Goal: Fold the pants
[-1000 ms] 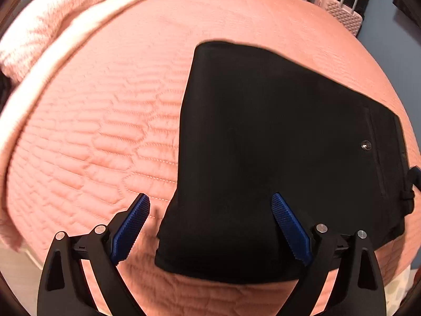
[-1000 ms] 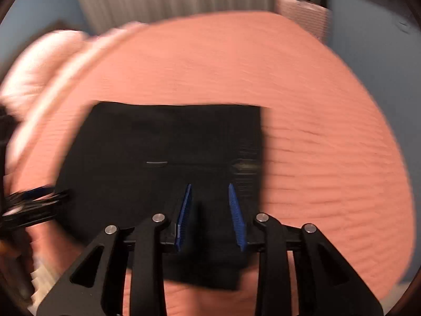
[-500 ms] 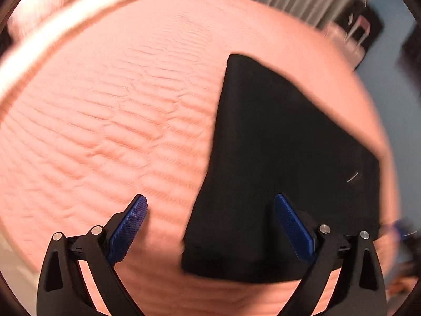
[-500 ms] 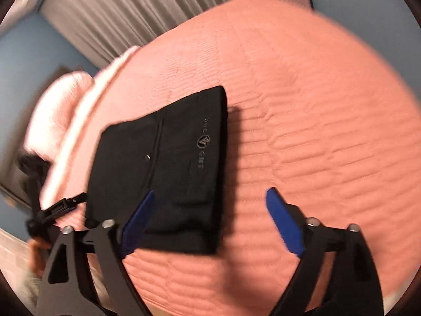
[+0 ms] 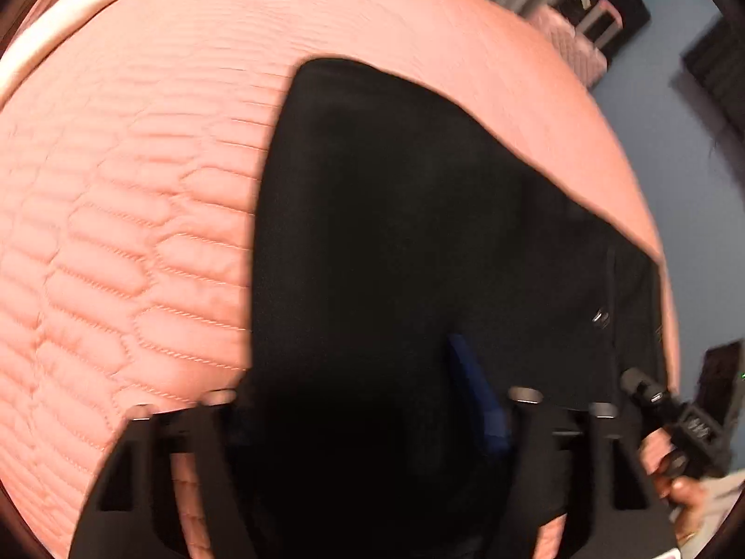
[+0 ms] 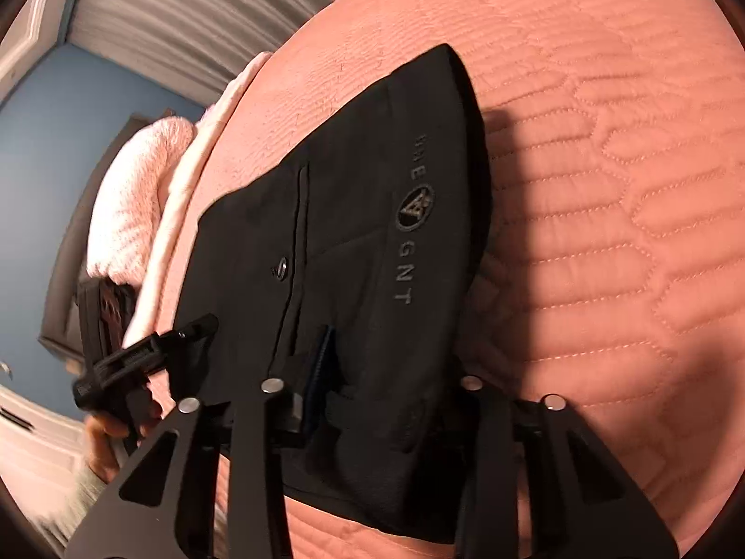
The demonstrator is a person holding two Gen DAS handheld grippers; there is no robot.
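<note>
Black folded pants (image 5: 419, 209) lie on a pink quilted bedspread (image 5: 116, 233). My left gripper (image 5: 358, 372) is down over their near left corner with its jaws closing. One blue pad (image 5: 475, 396) rests on the cloth and the other finger is hidden by it. In the right wrist view the pants (image 6: 354, 186) show a grey logo and a pocket button. My right gripper (image 6: 393, 349) has its jaws closing on their near right edge. Its left pad (image 6: 321, 363) presses on top, and its right finger is hidden under the fabric.
A pink pillow (image 6: 130, 195) and a white sheet edge lie at the far left of the bed. Grey curtains (image 6: 186, 14) and a pink suitcase (image 5: 572, 42) stand beyond it. A hand holds the other gripper in each view (image 5: 675, 424) (image 6: 139, 358).
Both grippers have come down onto the near edge of the pants. Their jaws stood wide half a second ago and have narrowed around the cloth. The right one has rolled.
</note>
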